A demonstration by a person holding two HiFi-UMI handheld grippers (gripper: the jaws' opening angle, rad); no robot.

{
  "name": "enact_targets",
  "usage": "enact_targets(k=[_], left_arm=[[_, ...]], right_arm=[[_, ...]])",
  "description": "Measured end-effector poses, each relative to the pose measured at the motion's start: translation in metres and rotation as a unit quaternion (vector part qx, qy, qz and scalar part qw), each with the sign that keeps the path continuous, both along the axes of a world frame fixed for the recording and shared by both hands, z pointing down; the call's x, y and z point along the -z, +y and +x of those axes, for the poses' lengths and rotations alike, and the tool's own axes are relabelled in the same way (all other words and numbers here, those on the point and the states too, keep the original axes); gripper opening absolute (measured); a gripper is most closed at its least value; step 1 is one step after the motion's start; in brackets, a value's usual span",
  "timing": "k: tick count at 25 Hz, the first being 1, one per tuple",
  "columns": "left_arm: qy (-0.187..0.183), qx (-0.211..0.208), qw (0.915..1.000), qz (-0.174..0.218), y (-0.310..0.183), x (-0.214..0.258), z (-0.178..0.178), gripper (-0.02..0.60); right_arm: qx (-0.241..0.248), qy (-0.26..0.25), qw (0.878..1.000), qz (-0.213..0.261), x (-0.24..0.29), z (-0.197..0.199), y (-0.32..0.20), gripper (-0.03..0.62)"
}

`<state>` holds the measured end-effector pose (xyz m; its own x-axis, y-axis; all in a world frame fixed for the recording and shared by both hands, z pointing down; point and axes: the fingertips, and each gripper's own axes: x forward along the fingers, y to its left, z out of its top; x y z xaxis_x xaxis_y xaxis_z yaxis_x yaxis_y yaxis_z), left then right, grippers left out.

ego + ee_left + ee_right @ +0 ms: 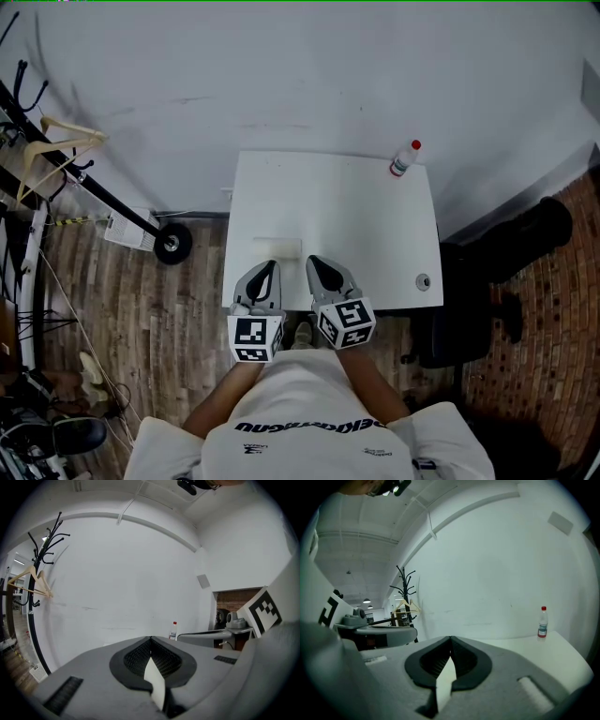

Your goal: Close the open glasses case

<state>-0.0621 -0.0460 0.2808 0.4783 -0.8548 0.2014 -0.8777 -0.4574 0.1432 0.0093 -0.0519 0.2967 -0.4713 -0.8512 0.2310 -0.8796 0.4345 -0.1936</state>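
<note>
A pale, flat rectangular case (277,248) lies on the white table (375,234), just beyond both grippers; it blends into the tabletop and I cannot tell whether its lid is up. My left gripper (271,266) hangs over the table's near edge, jaws shut with nothing between them. My right gripper (315,262) is beside it, also shut and empty. In the left gripper view the jaws (150,638) meet at their tips; the case is hidden below them. The right gripper view shows its jaws (450,638) closed the same way.
A small white bottle with a red cap (404,159) stands at the table's far right corner. A small round object (423,280) lies near the right edge. A black chair (469,309) is right of the table, and a coat rack with a wooden hanger (56,141) stands left.
</note>
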Motion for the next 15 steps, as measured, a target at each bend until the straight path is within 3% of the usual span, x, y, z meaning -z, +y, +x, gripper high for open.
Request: enact_targets(k=[15], left_arm=[[-0.008,0.006,0.9998,0.017,-0.020,0.004,0.001,-0.002]], right_arm=[[0.003,0.001,1.000,0.013,0.005,0.001,-0.019,-0.003]])
